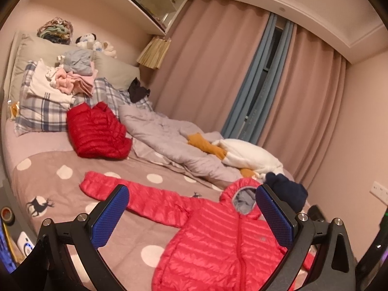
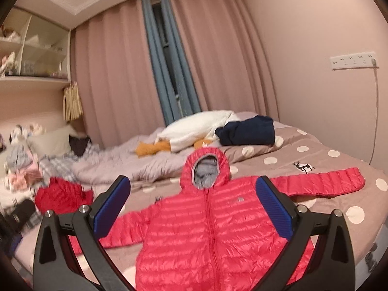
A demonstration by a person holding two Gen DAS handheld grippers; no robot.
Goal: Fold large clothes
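Observation:
A pink-red hooded puffer jacket (image 1: 218, 240) lies spread flat, front up and zipped, on the polka-dot bedspread (image 1: 60, 172), both sleeves stretched out sideways; it also shows in the right wrist view (image 2: 208, 232). My left gripper (image 1: 194, 213) is open and empty, held above the jacket's left sleeve and chest. My right gripper (image 2: 194, 206) is open and empty, held above the jacket's chest, below the hood (image 2: 206, 167).
A folded darker red puffer jacket (image 1: 97, 131) lies near the plaid pillows (image 1: 41, 111) with a pile of clothes (image 1: 72, 77). A grey duvet (image 1: 167, 140), a white plush toy (image 1: 249, 152) and a navy garment (image 2: 247, 131) lie toward the curtains. A wall stands to the right.

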